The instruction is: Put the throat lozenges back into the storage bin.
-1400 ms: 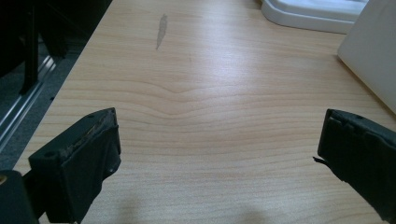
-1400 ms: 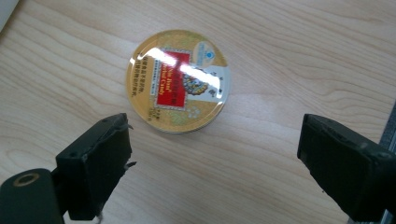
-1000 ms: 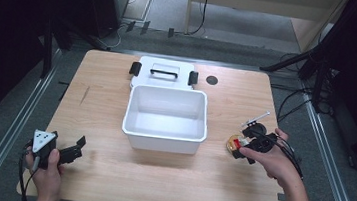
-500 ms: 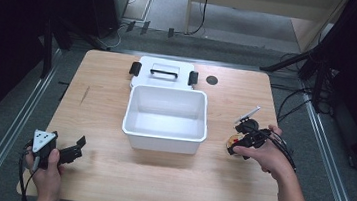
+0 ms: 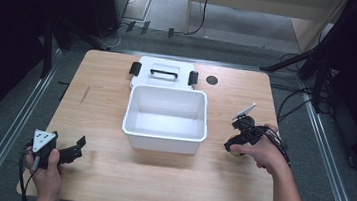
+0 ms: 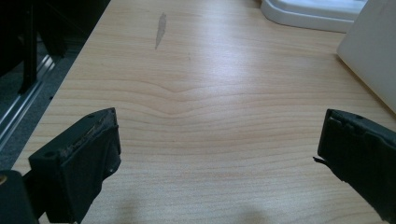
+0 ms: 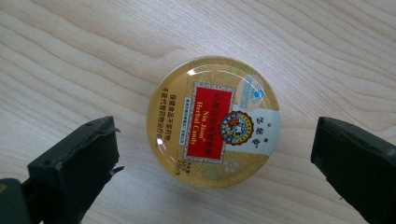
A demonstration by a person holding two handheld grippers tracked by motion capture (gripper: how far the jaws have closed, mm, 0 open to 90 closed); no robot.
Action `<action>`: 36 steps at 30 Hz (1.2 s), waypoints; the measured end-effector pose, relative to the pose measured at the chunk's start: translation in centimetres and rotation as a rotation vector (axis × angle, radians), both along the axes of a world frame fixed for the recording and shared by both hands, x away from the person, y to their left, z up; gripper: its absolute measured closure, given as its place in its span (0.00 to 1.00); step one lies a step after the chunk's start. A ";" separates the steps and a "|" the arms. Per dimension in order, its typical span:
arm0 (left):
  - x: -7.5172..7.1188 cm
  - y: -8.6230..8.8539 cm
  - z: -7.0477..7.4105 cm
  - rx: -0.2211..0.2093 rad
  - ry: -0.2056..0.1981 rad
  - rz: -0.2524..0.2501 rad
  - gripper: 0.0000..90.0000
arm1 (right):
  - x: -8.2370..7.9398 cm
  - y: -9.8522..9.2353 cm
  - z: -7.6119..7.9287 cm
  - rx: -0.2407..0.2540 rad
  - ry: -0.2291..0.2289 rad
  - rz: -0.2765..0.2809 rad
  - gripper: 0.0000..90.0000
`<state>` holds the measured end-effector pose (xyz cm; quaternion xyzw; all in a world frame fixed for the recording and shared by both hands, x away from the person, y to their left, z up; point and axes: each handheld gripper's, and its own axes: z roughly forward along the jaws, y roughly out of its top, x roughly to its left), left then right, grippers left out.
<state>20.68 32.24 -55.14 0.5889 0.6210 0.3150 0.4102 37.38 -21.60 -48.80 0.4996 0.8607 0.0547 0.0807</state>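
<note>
At the near left corner of the table, the left hand-held gripper rests low in the person's left hand, its jaws spread wide with bare wood between them. In the left gripper view a grey smear marks the wood ahead, and the corner of a white wall is cut off at the right edge.

At the middle of the table stands a white tub, open and with nothing in it. Just behind it, touching its far wall, lies a white lid with a handle and two black clasps; its near part is hidden by the tub. A small dark round mark sits right of the lid.

Right of the tub, the right hand-held gripper points down, jaws released and apart. Between them lies a round gold tin with a red label, flat on the wood, touching neither jaw. From above the tin is mostly hidden beneath the gripper and the right hand.
</note>
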 end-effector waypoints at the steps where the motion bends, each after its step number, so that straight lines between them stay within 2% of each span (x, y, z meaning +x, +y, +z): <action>1: 0.0 0.0 0.0 0.000 0.000 0.000 0.00 | 0.0 0.0 0.0 0.000 0.000 0.000 0.01; 13: 0.0 0.0 0.0 0.001 -0.001 0.001 0.00 | 0.8 0.5 -1.3 -0.023 0.041 -0.027 0.01; 21: 0.0 0.0 0.0 0.001 -0.001 0.001 0.00 | 1.0 0.4 -1.8 -0.029 0.043 -0.059 0.14; 27: 0.0 0.0 0.0 0.002 -0.001 0.000 0.00 | 0.9 0.4 -1.9 -0.022 0.060 -0.049 0.17; 28: 0.0 0.0 0.0 0.002 -0.001 0.000 0.00 | 0.9 0.5 -2.0 -0.033 0.057 -0.041 0.22; 36: 0.0 0.0 0.0 0.002 -0.001 0.000 0.00 | 0.8 0.3 -1.8 -0.010 0.069 -0.037 0.23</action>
